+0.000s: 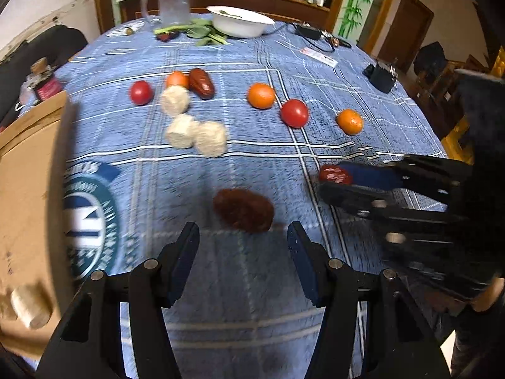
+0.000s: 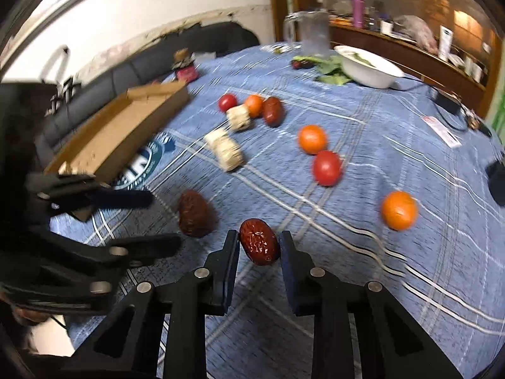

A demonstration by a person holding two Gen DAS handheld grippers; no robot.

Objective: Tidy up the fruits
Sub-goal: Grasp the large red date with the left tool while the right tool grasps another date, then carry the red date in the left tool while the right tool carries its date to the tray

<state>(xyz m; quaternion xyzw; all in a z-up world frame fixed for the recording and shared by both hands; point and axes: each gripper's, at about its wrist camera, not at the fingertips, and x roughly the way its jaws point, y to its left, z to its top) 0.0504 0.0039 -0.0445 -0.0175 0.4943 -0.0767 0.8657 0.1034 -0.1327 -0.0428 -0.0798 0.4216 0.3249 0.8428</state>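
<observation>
Left gripper [image 1: 243, 255] open, dark date [image 1: 243, 210] dead ahead lying crosswise just past its tips; right gripper [image 2: 259, 252] clamped on another date [image 2: 259, 241]

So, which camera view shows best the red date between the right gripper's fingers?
The right wrist view: the red date sits close, sharp and whole between the right gripper fingers. The left wrist view shows only its end, small, poking out from the fingers.
</observation>
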